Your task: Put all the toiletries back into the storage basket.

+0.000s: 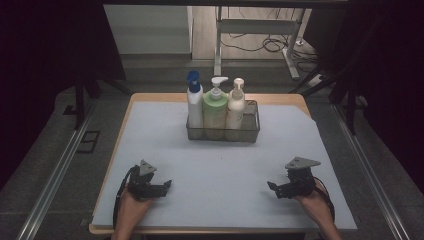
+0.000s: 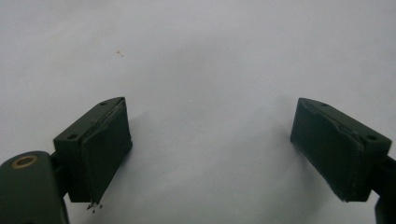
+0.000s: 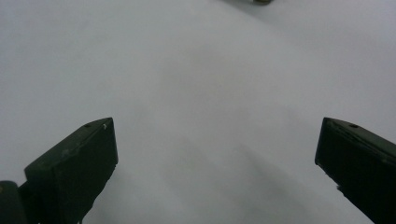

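A wire basket [image 1: 223,131] stands at the far middle of the table, on the pale grey mat [image 1: 220,170], and it holds three bottles upright in a row, side by side: a white bottle with a blue cap [image 1: 194,102] at the left end, a green pump bottle [image 1: 215,110] in the middle, and a cream pump bottle [image 1: 235,105] at the right. Well apart from the basket, near the front edge, both grippers rest low over the mat. The left gripper [image 1: 162,187] sits at the front left, held in the person's left hand [image 1: 131,202], its jaws spread wide and pointing toward the middle of the table; the left gripper view shows bare mat between its two pads [image 2: 105,149], nothing grasped. The right gripper [image 1: 274,187] sits at the front right in the right hand [image 1: 312,202], pointing inward as well, released too, with a broad gap of bare mat between its jaws in the right gripper view. The wooden table [image 1: 117,150] edge shows around the mat
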`<state>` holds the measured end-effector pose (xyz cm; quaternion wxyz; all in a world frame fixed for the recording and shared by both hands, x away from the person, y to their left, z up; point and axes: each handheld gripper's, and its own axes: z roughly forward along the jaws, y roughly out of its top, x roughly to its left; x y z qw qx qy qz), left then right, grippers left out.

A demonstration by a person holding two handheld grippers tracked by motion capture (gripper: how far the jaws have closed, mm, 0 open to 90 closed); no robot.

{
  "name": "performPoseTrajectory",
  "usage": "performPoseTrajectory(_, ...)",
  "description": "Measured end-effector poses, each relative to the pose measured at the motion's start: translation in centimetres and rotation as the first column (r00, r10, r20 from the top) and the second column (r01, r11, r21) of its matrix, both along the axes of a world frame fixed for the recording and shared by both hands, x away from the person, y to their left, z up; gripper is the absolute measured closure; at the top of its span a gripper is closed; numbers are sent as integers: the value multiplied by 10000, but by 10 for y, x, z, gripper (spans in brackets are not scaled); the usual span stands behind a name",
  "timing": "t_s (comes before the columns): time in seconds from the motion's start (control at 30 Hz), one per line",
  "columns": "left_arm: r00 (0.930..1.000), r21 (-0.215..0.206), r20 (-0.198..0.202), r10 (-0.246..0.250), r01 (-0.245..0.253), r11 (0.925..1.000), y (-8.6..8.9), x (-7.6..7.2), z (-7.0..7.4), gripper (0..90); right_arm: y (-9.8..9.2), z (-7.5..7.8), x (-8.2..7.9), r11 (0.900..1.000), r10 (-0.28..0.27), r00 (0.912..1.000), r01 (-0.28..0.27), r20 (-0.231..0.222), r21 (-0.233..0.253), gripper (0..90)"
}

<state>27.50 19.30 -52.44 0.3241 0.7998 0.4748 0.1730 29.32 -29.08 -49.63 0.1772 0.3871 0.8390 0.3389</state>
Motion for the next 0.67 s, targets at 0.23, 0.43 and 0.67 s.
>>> performPoseTrajectory(0.23,10000,-5,-1,4,-4,10000,0,0,0,119,2,-16,-1,10000,72,9997,-72,-236,9,0)
performPoseTrajectory(0.43,10000,-4,0,7,-7,10000,0,0,0,119,0,-24,0,9999,1,9991,5,-430,131,0)
performPoseTrajectory(0.67,10000,-5,-12,0,0,10000,0,0,0,119,1,-25,0,9999,-26,9989,31,-463,113,0)
